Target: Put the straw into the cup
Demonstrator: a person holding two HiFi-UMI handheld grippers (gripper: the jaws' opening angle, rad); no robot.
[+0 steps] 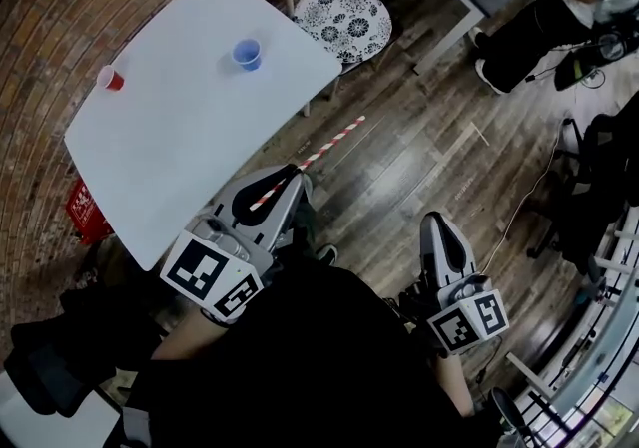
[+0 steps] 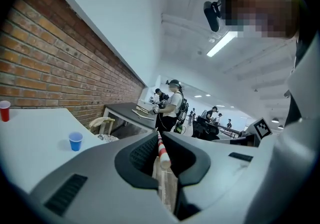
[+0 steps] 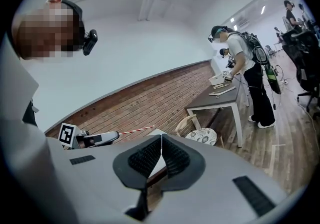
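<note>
Now your left gripper (image 1: pixel 288 180) is clamped on a thin red-and-white striped paper straw (image 1: pixel 331 141). The straw slants just beside the white table's (image 1: pixel 170 137) edge, well apart from the small blue plastic cup (image 1: pixel 247 55) standing on that table. Your right gripper's (image 1: pixel 440 226) jaws are together, holding nothing.

Two cups: blue cup (image 1: pixel 247 55), red cup (image 1: pixel 110 79); one straw (image 1: pixel 315 157); one white table (image 1: pixel 190 127); one patterned chair (image 1: pixel 339 12)
</note>
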